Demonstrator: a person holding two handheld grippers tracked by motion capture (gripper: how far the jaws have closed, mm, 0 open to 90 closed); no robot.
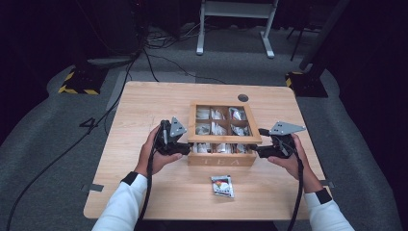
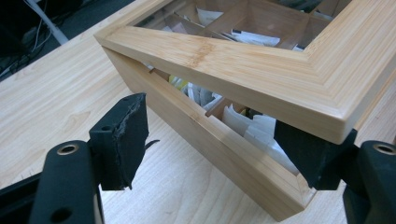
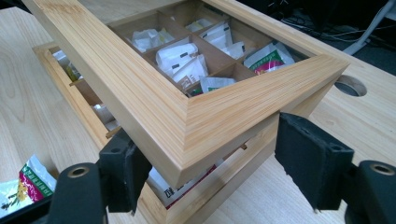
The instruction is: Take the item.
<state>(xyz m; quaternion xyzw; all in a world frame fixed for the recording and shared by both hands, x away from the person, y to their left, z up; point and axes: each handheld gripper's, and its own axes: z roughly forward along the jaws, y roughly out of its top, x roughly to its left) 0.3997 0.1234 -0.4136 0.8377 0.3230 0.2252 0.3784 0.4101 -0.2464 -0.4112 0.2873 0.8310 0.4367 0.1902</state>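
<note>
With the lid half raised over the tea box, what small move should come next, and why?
Probably lower the lid gently onto the tea box. It hangs tilted, front corners between the jaws of the left gripper and right gripper, a gap still beneath.

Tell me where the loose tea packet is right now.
In the high view the loose tea packet lies flat on the table, near its front edge, just in front of the wooden tea box and apart from it.

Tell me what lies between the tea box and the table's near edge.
One tea sachet lies flat on the bare table, apart from the tea box; the high view shows it.
</note>
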